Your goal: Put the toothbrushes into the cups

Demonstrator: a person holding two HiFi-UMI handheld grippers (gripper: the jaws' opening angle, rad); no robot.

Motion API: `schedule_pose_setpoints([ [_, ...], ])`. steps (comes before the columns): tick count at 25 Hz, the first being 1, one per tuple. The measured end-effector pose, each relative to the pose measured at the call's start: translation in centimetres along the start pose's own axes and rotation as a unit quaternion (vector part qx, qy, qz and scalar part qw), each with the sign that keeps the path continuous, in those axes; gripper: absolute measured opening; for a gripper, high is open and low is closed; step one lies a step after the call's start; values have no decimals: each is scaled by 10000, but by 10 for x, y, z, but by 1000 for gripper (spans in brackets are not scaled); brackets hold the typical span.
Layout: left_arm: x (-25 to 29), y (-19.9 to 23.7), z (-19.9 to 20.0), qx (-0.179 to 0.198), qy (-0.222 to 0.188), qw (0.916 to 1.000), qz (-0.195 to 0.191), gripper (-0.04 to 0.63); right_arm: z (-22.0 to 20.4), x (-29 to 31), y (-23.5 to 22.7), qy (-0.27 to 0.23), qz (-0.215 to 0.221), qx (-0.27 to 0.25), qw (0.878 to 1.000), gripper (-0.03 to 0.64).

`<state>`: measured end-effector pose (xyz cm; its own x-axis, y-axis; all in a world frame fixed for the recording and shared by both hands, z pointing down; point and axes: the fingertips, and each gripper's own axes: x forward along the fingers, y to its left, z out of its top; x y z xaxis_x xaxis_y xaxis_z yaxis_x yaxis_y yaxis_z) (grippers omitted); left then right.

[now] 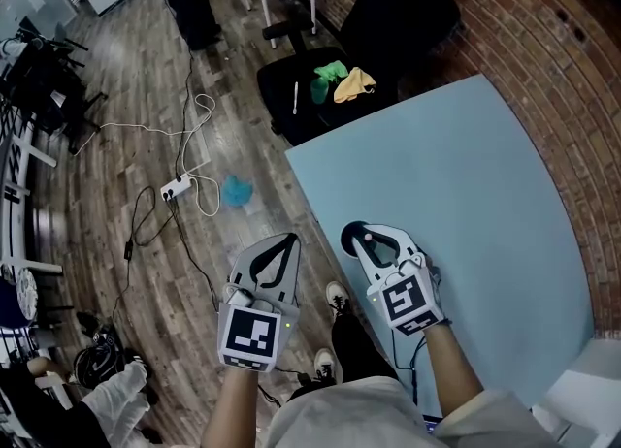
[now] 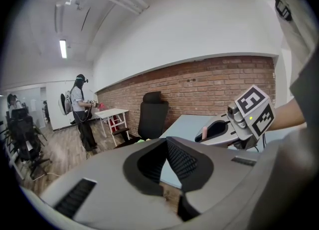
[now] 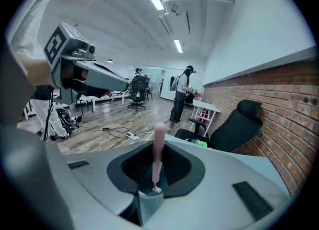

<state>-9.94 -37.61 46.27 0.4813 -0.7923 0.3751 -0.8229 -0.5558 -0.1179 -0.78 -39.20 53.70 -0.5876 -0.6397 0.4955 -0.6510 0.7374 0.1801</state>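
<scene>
A pink toothbrush (image 3: 159, 150) stands upright between the jaws of my right gripper (image 3: 158, 143), which is shut on its thin lower end. Its pink tip (image 2: 204, 134) also pokes out of that gripper in the left gripper view. In the head view the right gripper (image 1: 357, 236) hovers over the near left corner of the light blue table (image 1: 456, 184). My left gripper (image 1: 289, 240) is beside it, over the wooden floor just off the table's edge, shut with nothing in it. No cup shows in any view.
A black office chair (image 1: 320, 97) beyond the table's far left corner carries green and yellow cloths and a thin white stick (image 1: 295, 97). Cables and a power strip (image 1: 177, 187) and a blue cloth (image 1: 237, 190) lie on the floor. A brick wall (image 1: 543, 39) runs along the table's far side.
</scene>
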Motion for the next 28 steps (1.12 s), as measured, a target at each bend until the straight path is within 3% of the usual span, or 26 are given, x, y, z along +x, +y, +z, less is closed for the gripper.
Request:
schedule_pose_setpoints([
  [28, 4, 0, -6, 94, 30, 9999, -56, 12, -30, 22, 3, 415, 0, -46, 9991, 74],
])
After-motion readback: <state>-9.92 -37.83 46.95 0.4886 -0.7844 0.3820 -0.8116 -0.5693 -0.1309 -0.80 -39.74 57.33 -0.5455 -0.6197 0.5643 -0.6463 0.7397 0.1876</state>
